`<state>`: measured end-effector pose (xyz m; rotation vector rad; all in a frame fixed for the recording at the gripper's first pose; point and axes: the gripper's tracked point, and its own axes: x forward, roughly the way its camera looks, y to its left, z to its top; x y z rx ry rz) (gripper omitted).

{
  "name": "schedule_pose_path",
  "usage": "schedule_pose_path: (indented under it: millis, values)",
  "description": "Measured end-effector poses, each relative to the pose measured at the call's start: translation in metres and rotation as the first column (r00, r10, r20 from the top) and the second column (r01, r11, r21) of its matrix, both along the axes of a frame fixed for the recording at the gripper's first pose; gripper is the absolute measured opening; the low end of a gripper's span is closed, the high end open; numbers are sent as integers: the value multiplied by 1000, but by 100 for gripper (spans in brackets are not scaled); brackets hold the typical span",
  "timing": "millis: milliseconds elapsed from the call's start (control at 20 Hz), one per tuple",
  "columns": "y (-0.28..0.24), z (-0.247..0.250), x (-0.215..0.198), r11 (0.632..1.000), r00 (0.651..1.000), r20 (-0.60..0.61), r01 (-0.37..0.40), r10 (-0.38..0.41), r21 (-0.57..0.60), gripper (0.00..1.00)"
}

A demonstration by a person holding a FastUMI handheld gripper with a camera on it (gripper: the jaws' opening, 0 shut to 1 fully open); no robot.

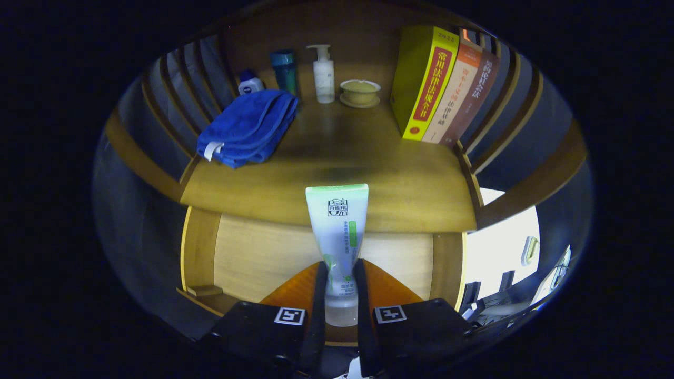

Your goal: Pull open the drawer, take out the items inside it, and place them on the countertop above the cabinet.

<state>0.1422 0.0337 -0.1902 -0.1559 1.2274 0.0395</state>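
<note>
Tube held upright in the claw, over the open drawer and just short of the desk.

The tube (337, 231) is pinched near its cap end between both fingers of the claw (339, 279). So low a grip may let it tip or slip, I judge. Its top could catch the desk (410, 184) edge. Blue towel (247, 129), bottles (323, 73), bowl (360, 92) and books (442, 84) crowd the back.

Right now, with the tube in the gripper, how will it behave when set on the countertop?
The tube, pinched near its cap between both fingers, looks soft, so it may flex. Stood on the countertop, it would probably tip; lying flat looks safer.
</note>
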Motion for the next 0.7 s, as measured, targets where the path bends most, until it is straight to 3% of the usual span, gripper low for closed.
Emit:
schedule_pose_path:
  millis: [500, 700]
  values:
    - [12, -45, 105, 997, 999, 35, 43, -41, -62, 34]
    - [6, -64, 115, 993, 996, 24, 90, -88, -71, 37]
